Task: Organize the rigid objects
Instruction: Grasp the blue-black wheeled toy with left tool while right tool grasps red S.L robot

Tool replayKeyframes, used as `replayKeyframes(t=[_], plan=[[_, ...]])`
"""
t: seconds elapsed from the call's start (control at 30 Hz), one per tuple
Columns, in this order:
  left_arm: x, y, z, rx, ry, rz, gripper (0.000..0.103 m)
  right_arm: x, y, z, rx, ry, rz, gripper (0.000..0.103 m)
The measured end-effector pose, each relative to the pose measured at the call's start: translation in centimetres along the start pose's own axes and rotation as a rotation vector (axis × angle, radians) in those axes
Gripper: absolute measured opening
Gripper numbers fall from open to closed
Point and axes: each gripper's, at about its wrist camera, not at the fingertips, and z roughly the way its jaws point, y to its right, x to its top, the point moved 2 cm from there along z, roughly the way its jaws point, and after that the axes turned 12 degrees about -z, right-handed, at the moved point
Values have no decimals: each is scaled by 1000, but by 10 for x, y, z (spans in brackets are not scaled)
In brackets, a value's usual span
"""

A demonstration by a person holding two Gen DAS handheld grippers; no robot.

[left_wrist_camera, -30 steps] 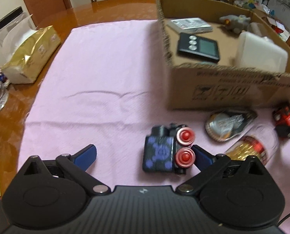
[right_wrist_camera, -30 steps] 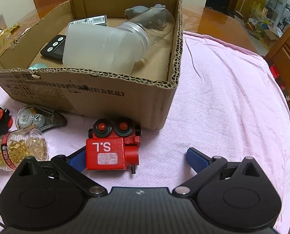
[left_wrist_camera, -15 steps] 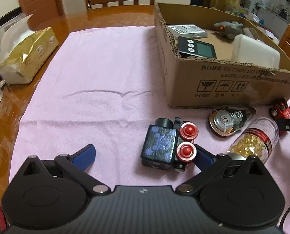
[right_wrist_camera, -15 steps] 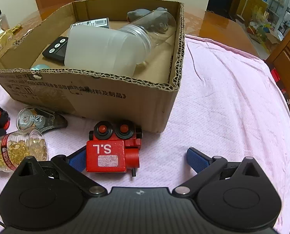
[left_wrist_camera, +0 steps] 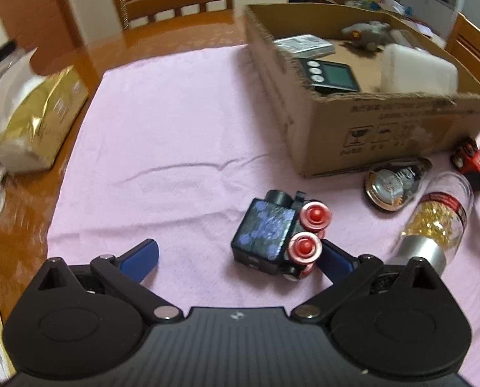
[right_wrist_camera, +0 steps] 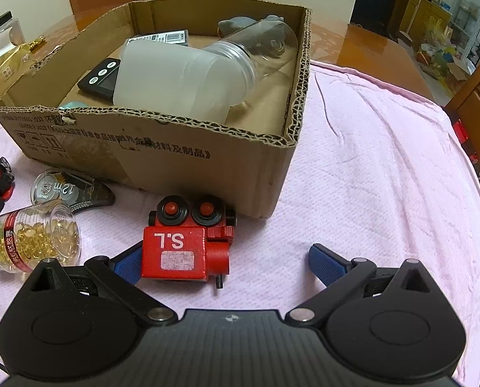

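L gripper (left_wrist_camera: 236, 256), lower centre of left wrist view: jaws spread wide, gripping nothing. Black/blue toy train (left_wrist_camera: 277, 237) lies on its side on the pink cloth (left_wrist_camera: 175, 135), right of centre, inside the gap but hard against the R-hand blue finger (left_wrist_camera: 335, 259); its red wheels look to touch that pad. L-hand finger (left_wrist_camera: 141, 253) well apart from it.

R gripper (right_wrist_camera: 225, 261), lower centre of right wrist view: jaws also wide, nothing clamped. Red toy train (right_wrist_camera: 185, 248) marked "S.L" sits between them, left of centre, its side against the L-hand blue finger (right_wrist_camera: 128, 262); R-hand finger (right_wrist_camera: 325, 262) well clear.

Cardboard box (right_wrist_camera: 162, 148) fills upper left/centre of that view, just behind red train. Inside: frosted jar (right_wrist_camera: 181, 85), black timer (right_wrist_camera: 99, 77), grey toy at back. Capsule bottle (right_wrist_camera: 33, 242) on its side at lower left, tape measure (right_wrist_camera: 65, 190) just above it
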Motion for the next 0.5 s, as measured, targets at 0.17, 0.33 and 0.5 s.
replayKeyframes(t=[0.17, 0.33, 0.5], plan=[[3, 16, -2, -62, 23, 107, 89, -4, 0, -2, 6, 15, -17, 103], [5, 19, -4, -104, 14, 136, 74, -6, 0, -3, 20, 30, -48, 103], [6, 22, -6, -126, 6, 163, 67, -3, -7, -5, 52, 35, -97, 103]])
